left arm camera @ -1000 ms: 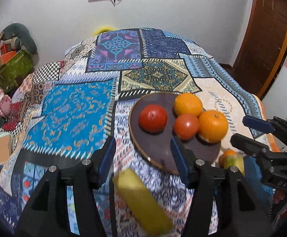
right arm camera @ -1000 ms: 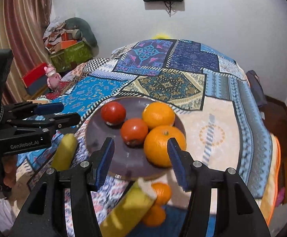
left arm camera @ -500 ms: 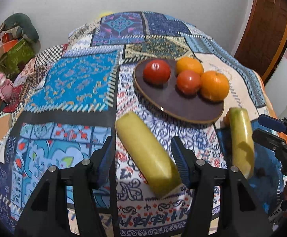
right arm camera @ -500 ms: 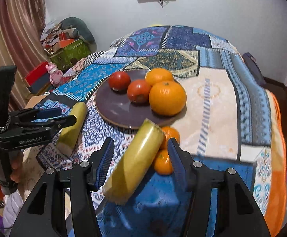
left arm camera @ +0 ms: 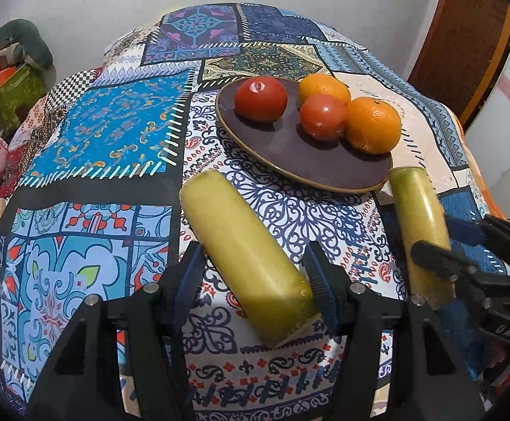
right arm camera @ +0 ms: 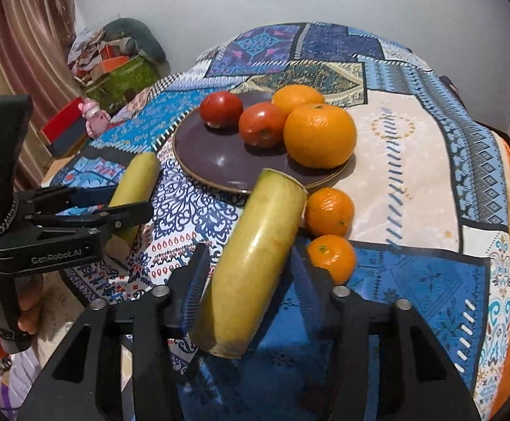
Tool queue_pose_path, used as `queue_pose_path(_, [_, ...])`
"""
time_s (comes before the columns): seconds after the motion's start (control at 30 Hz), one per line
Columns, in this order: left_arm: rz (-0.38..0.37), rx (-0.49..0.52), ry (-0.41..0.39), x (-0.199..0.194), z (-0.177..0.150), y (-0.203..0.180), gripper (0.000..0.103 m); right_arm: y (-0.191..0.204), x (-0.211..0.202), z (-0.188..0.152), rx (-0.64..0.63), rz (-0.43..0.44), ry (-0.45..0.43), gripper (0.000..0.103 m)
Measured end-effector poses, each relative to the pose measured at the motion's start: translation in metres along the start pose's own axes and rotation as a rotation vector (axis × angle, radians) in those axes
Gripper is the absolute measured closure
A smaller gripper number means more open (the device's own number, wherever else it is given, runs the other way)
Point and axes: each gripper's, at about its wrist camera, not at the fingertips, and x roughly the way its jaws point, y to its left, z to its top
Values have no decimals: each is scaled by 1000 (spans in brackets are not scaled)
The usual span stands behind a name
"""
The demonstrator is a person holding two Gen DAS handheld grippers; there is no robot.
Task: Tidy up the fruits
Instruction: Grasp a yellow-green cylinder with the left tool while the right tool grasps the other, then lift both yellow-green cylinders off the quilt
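Two yellow-green cut fruit pieces lie on the patterned cloth in front of a dark plate (left arm camera: 290,154) (right arm camera: 213,161). The plate holds two tomatoes (left arm camera: 260,98) (left arm camera: 323,115) and two oranges (left arm camera: 372,124) (left arm camera: 323,86). My left gripper (left arm camera: 255,273) (right arm camera: 128,198) is open, and the left piece (left arm camera: 244,256) (right arm camera: 134,186) lies between its fingers with a gap on the left side. My right gripper (right arm camera: 251,266) (left arm camera: 448,245) straddles the right piece (right arm camera: 251,263) (left arm camera: 418,224). Its jaws are closing, blurred, with the pads almost at the piece's sides.
Two small mandarins (right arm camera: 328,212) (right arm camera: 332,256) rest just right of the right piece. The near table edge is under both grippers. A hand (right arm camera: 27,305) holds the left gripper. A pink toy (right arm camera: 93,115) and piled boxes (right arm camera: 121,73) sit beyond the left edge.
Both grippers have come down and forward, so each fruit piece now sits between a pair of fingers. The right gripper's fingers stand closer together than half a second ago.
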Motion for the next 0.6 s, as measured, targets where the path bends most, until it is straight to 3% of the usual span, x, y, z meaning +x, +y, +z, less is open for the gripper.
queue_pose_path(0.17, [-22, -15, -10, -7, -4, 6, 54, 9, -2, -3, -39, -9, -11, 65])
queue_pose_path(0.3, [-17, 16, -19, -17, -11, 8, 62, 7, -4, -6, -32, 65, 8, 69])
queue_pose_path(0.6, [-3, 39, -6, -22, -15, 11, 65, 14, 2, -7, -79, 56, 40, 69])
